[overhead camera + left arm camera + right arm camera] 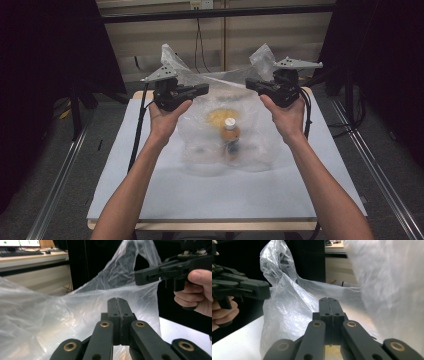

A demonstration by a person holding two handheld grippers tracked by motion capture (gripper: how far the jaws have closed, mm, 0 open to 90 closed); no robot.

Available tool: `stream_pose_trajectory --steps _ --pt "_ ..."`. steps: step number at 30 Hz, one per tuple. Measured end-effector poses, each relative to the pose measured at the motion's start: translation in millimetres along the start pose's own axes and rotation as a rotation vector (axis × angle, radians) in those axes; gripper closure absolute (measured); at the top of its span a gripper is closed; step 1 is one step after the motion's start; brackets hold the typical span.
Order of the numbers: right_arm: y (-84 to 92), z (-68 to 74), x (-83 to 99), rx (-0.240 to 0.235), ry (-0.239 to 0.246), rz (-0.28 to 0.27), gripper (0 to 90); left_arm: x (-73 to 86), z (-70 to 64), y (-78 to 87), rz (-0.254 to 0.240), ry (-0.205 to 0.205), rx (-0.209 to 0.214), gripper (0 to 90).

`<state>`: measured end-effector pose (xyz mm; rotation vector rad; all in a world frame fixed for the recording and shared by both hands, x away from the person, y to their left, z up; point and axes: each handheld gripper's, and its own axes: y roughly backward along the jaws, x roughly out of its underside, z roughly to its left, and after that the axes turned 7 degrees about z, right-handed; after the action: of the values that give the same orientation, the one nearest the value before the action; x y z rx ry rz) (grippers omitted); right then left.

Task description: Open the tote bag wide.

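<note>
Clear plastic bag (225, 135) in the middle of the white table (150, 195), mouth lifted toward twelve o'clock and stretched wide between two claws. Left claw (202, 90) at about ten o'clock from the bag's middle, jaws pressed together, pinching the bag's rim beside one handle loop (170, 55). Right claw (250, 84) at about two o'clock, jaws likewise pressed together, pinching the opposite rim below the other loop (262, 54). Film caught between the closed tips in the left gripper view (117, 301) and in the right gripper view (329, 300).

Inside, lying low against the table: a small bottle (230, 136) with a white cap and orange contents, plus a yellowish item (220, 116) just beyond it at twelve o'clock, too blurred through the film to name.

Handling, as a judgement: thin, limp, slippery film, nearly weightless itself, likely to stretch or tear under a sharp pull; load concentrated at the bottom, so sagging expected on lifting. Best hold at the rim or the handle loops, both sides at once, evenly.

Orientation: mouth's long axis running nine to three o'clock between the claws; bag body trailing from twelve toward six o'clock; bottle's cap pointing toward twelve.
</note>
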<state>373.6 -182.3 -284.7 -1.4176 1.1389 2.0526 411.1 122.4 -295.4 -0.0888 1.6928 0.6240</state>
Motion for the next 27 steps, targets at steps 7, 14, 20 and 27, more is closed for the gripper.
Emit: stream_pose_trajectory --steps 7,14,20,27 --pt "-11.4 -4.3 17.4 -0.029 -0.009 0.031 90.0 24.5 -3.1 -18.1 0.043 0.006 0.041 90.0" --pt "-20.8 -0.1 38.4 -0.077 -0.010 0.052 90.0 46.4 -13.3 -31.1 0.097 0.002 0.071 90.0" --pt "-23.9 2.5 56.0 -0.099 -0.011 0.067 90.0 68.6 -20.9 -35.6 0.096 0.025 0.101 90.0" --pt "-25.6 1.9 62.6 -0.114 -0.011 0.078 90.0 95.4 -31.8 -51.0 0.170 0.006 0.126 90.0"
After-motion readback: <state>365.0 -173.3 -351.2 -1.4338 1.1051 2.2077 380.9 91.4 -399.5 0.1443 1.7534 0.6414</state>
